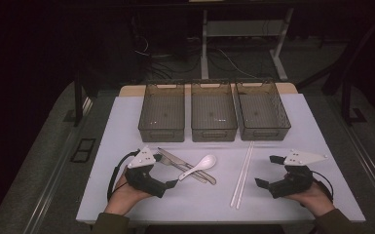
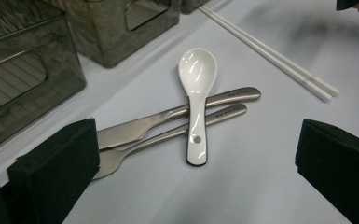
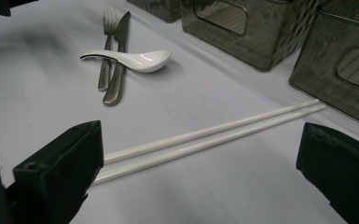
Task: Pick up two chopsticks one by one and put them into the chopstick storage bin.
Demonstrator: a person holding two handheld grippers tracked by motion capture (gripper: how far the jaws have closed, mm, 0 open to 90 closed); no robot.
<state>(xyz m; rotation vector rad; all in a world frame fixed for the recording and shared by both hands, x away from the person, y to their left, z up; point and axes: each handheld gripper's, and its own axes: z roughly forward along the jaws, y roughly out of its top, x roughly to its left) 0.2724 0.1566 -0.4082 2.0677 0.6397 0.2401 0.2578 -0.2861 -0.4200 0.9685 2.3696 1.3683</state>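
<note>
Both grippers rest low at the near edge of the white table (image 1: 126,195), each held in a hand. Left gripper (image 1: 161,171) has its jaws spread wide with nothing between them – it faces the white ceramic spoon (image 2: 196,93), which lies across the handles of a steel knife (image 2: 168,119) and fork (image 2: 158,137) just ahead of it. Right gripper (image 1: 269,171) is likewise fully spread and empty – a pair of white chopsticks (image 3: 205,137) lies side by side on the table just in front of its jaws, not touched. Three empty smoke-grey plastic bins (image 1: 213,113) stand in a row at the far side, well apart from both grippers.
</note>
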